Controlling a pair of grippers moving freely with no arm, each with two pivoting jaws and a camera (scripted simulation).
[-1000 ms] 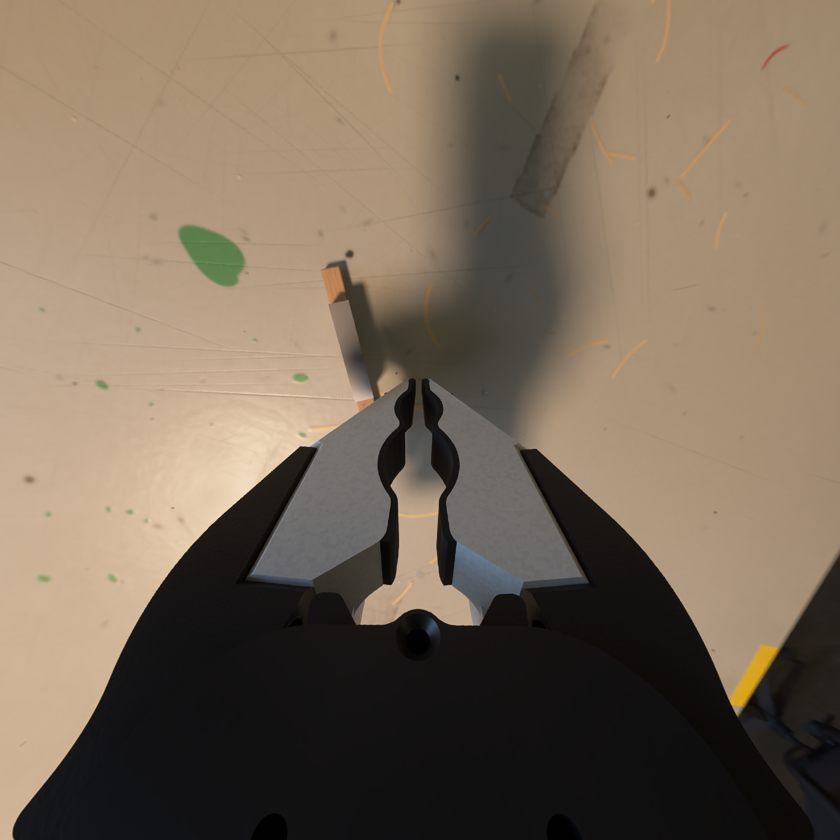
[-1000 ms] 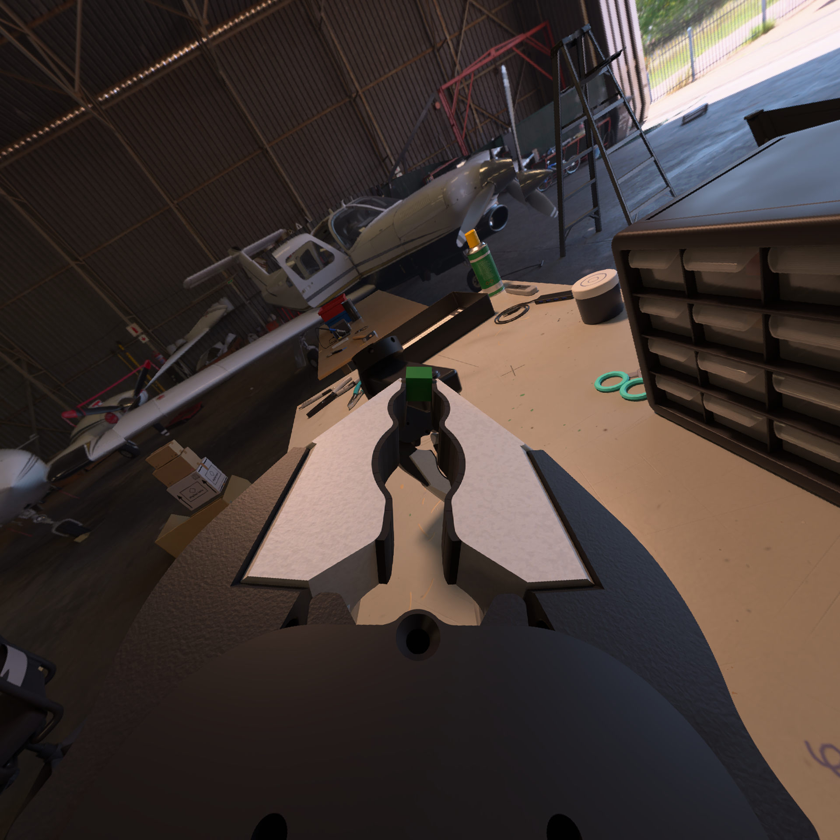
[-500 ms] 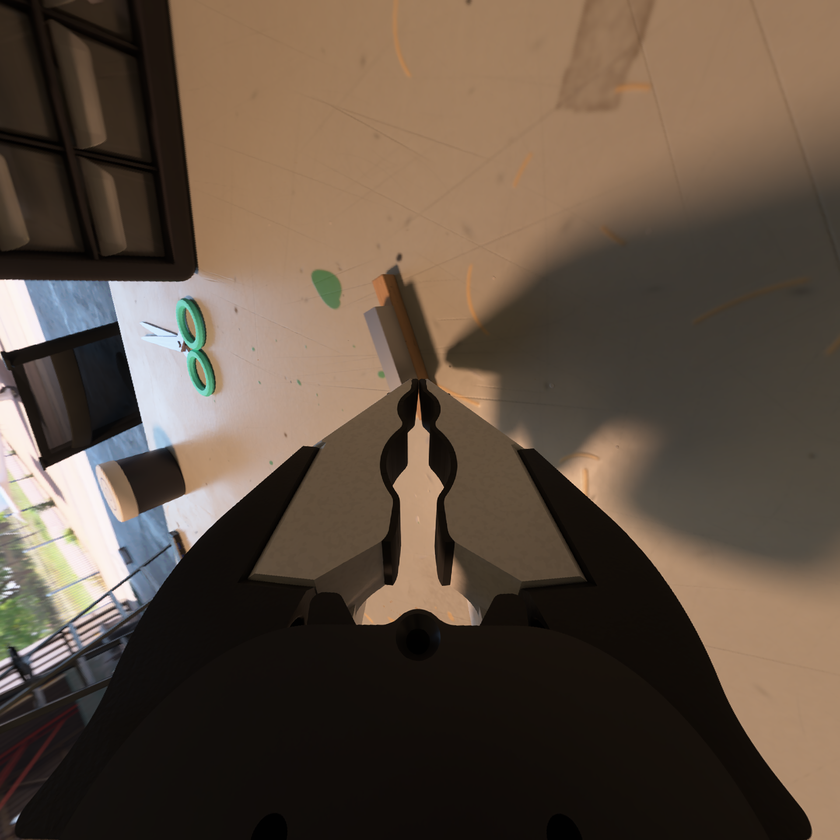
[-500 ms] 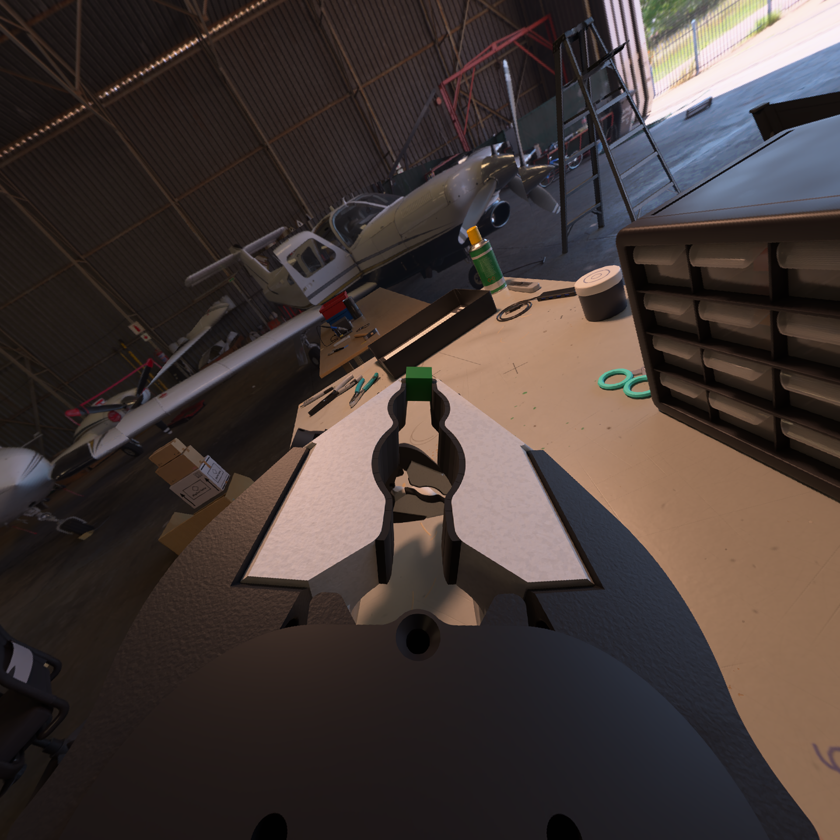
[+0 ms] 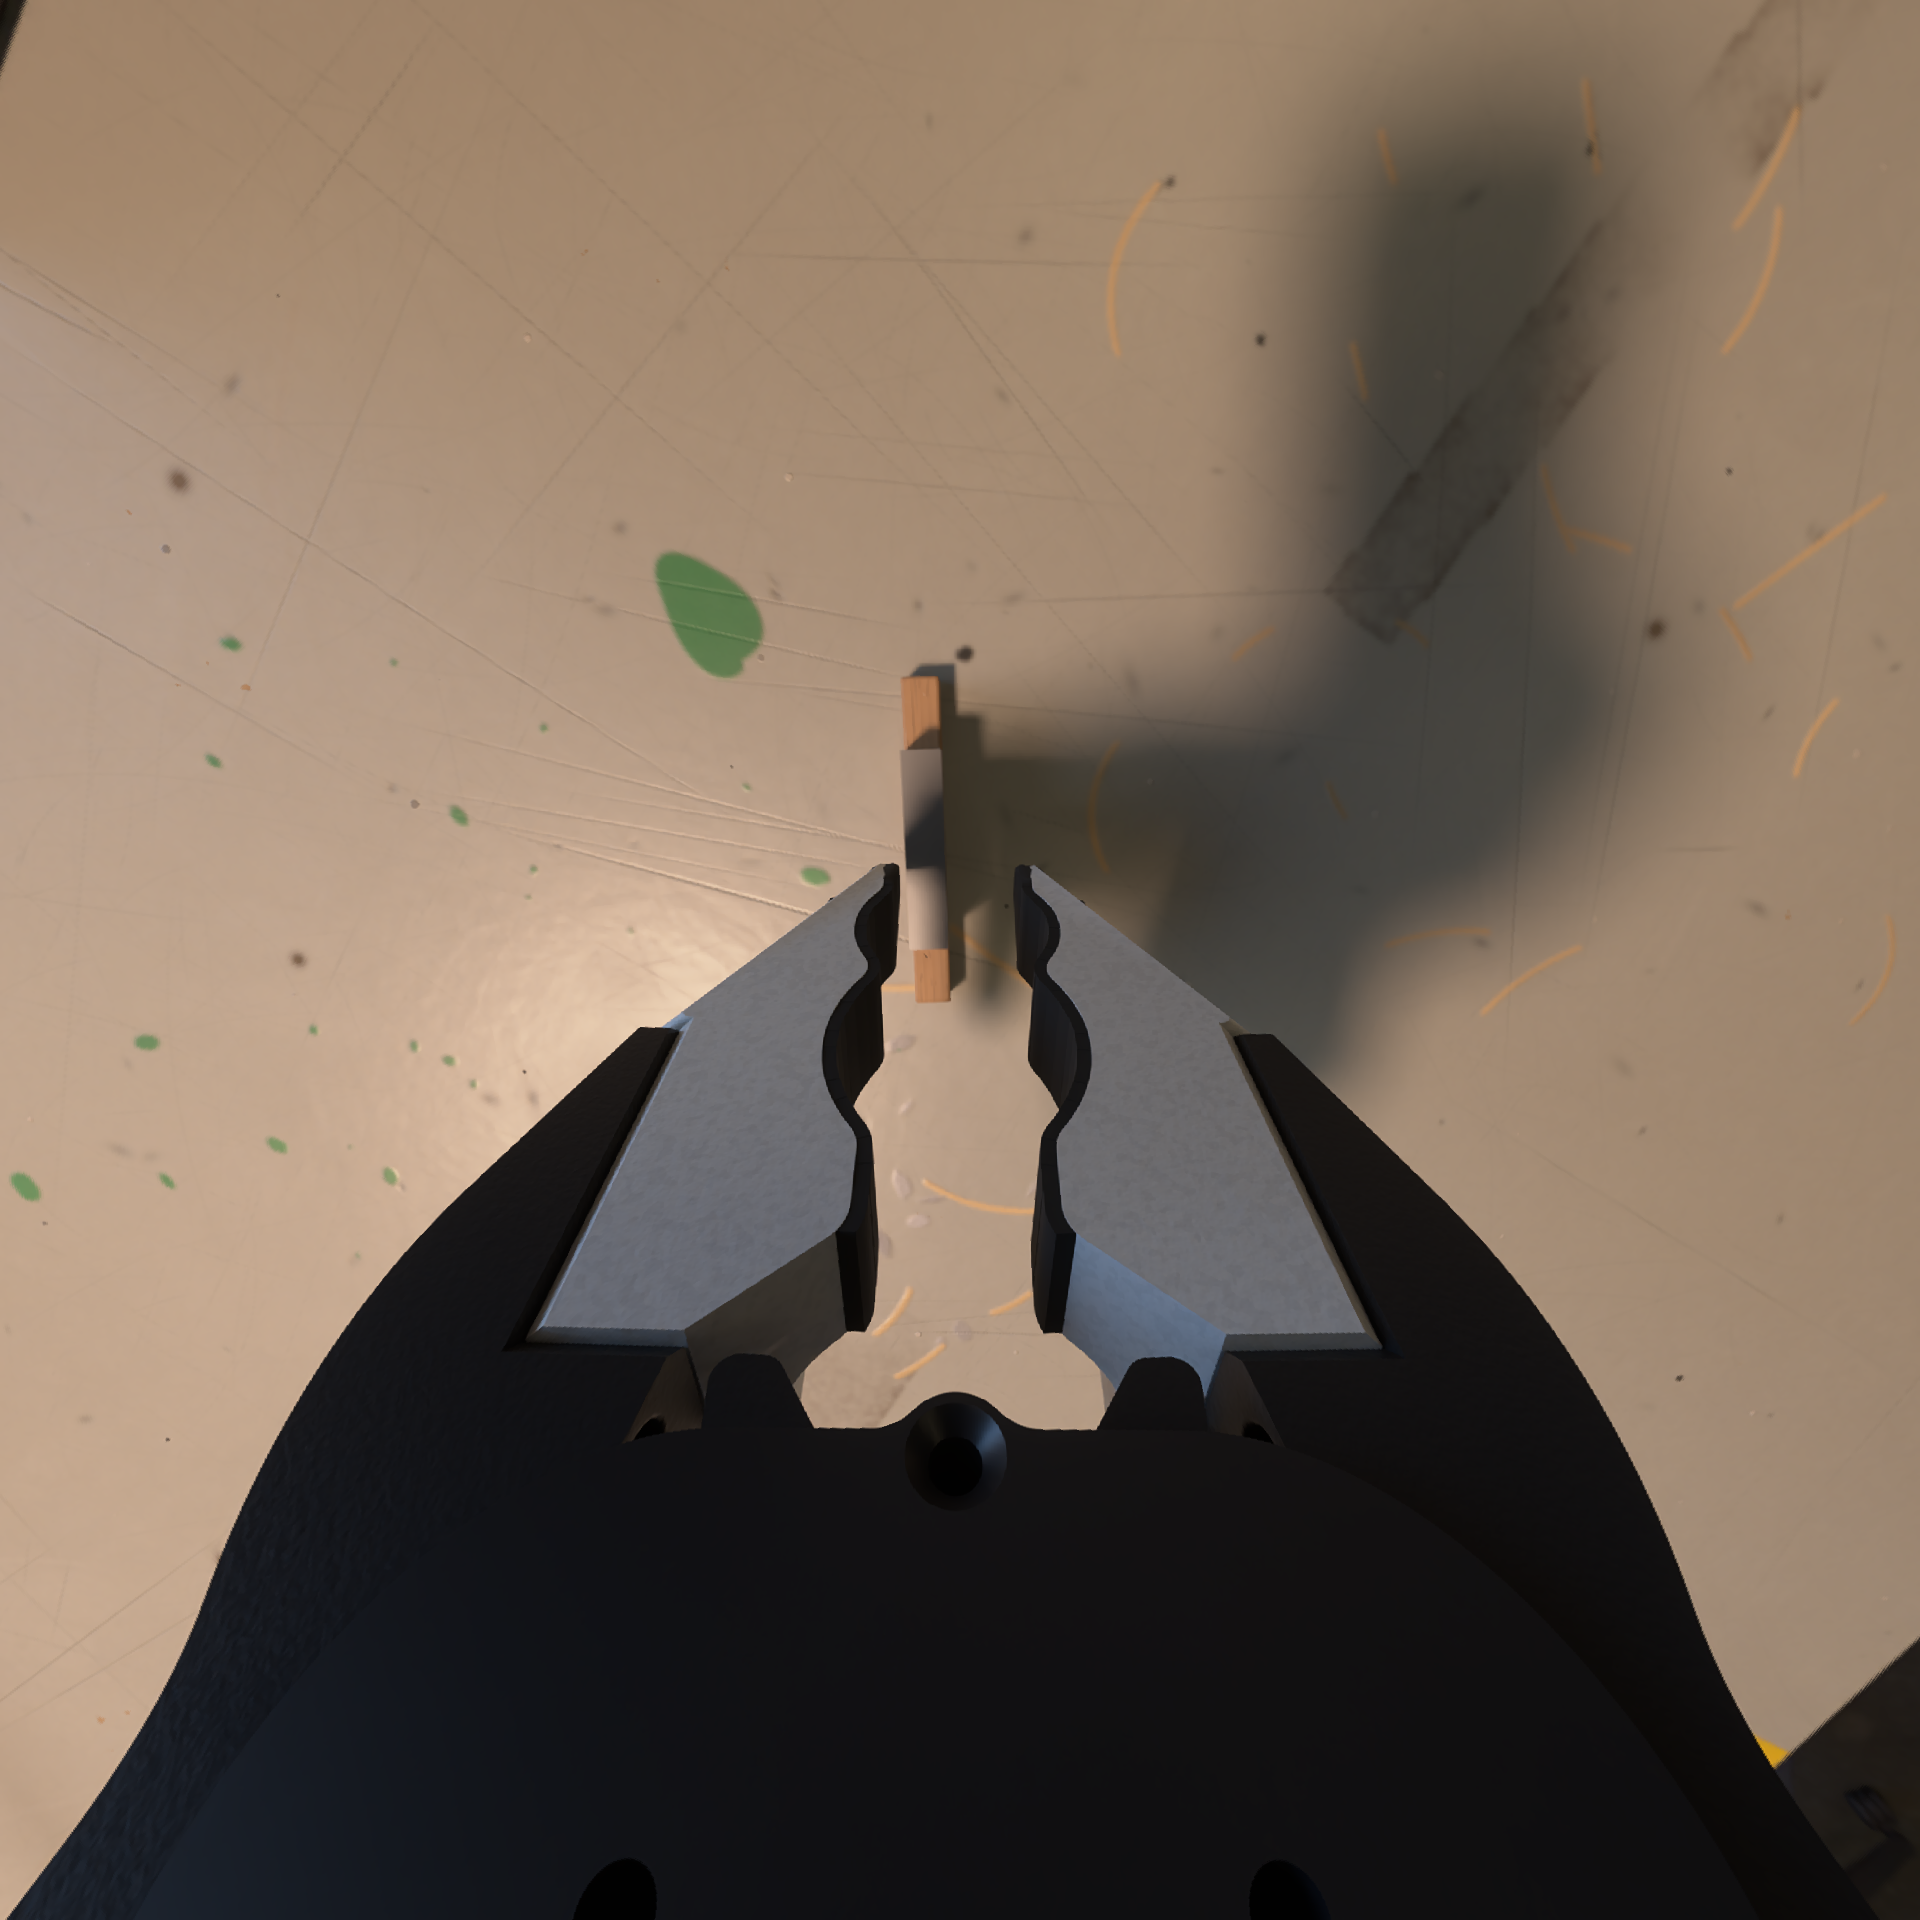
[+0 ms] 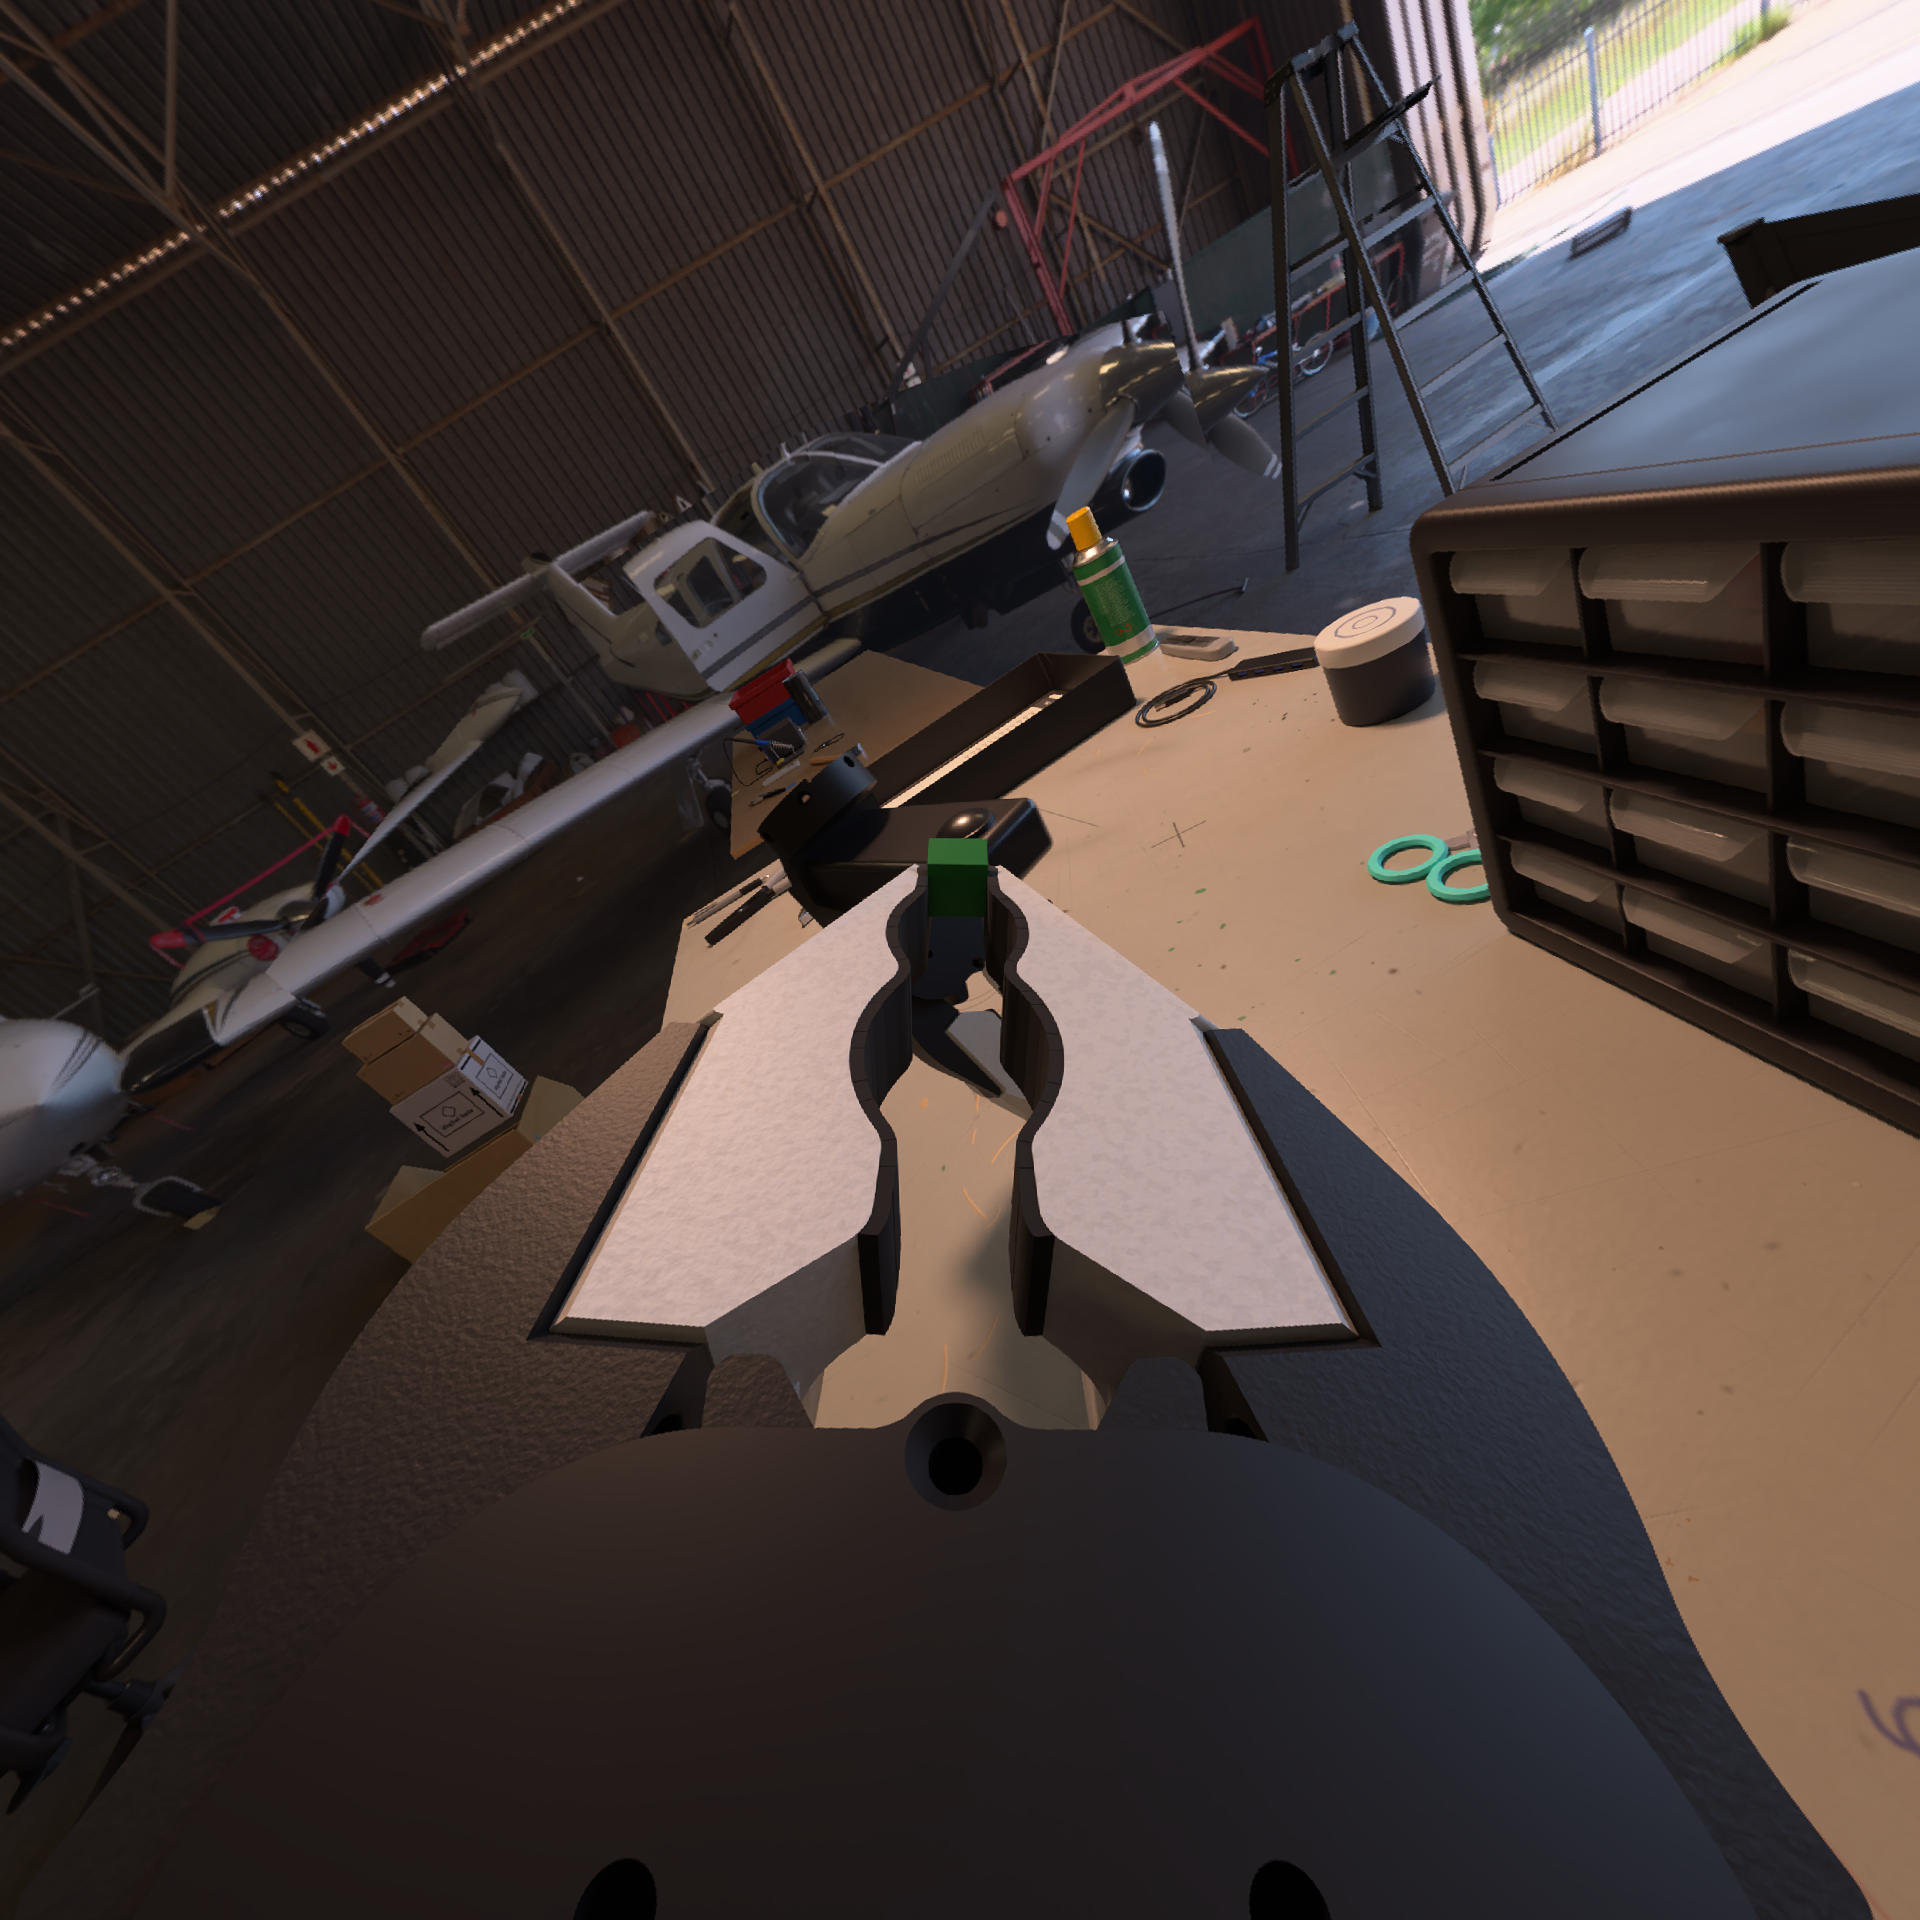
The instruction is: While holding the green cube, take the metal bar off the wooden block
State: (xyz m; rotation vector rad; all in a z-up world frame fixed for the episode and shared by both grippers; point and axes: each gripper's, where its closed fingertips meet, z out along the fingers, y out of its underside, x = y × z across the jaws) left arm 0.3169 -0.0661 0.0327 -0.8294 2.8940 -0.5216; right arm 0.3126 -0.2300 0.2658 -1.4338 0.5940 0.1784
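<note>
A: Describe the left gripper (image 5: 956, 883) housing.

B: Matte black, lightly textured shell, broad and rounded. A round recessed screw hole sits on the centreline; two dark oval holes sit at the lower edge.

A: And the right gripper (image 6: 956, 883)?

B: Identical build. Each finger carries a pale grey, grainy, wedge-shaped plate; black inner edges are wavy.

metal bar (image 5: 921, 831) lies on the wooden block (image 5: 923, 710) – on the table (image 5: 416, 364), ahead of the left gripper (image 5: 954, 883); drawer cabinet (image 6: 1683, 748) stands right – scissors (image 6: 1423, 868) just beside it.
</note>
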